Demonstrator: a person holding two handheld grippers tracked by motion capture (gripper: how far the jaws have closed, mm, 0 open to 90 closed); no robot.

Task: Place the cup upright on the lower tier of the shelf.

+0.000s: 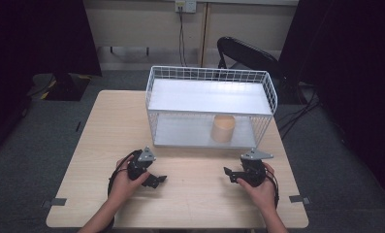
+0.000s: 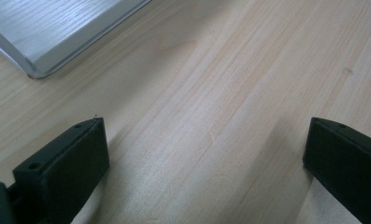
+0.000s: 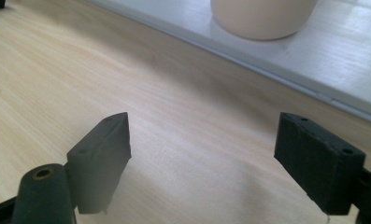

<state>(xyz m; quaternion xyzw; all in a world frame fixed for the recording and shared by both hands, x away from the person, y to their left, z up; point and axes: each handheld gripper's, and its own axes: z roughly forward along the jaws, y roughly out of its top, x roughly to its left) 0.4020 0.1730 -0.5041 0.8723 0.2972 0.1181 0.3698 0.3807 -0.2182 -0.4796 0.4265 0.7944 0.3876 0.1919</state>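
A white wire shelf rack point(image 1: 210, 76) stands on the far half of the wooden table point(image 1: 112, 126). A tan cup point(image 1: 223, 128) sits upright on the rack's lower shelf, right of centre; its base point(image 3: 262, 16) shows at the top of the right gripper view. My left gripper point(image 1: 157, 180) rests near the table's front left, open, jaws wide apart over bare wood point(image 2: 206, 140). My right gripper point(image 1: 230, 174) is near the front right, open and empty, in front of the cup.
The lower shelf's corner point(image 2: 38, 70) lies just ahead of my left gripper. The shelf's front edge point(image 3: 286, 79) runs ahead of my right gripper. A black chair point(image 1: 248, 53) stands behind the table. Bare tabletop lies between the two hands.
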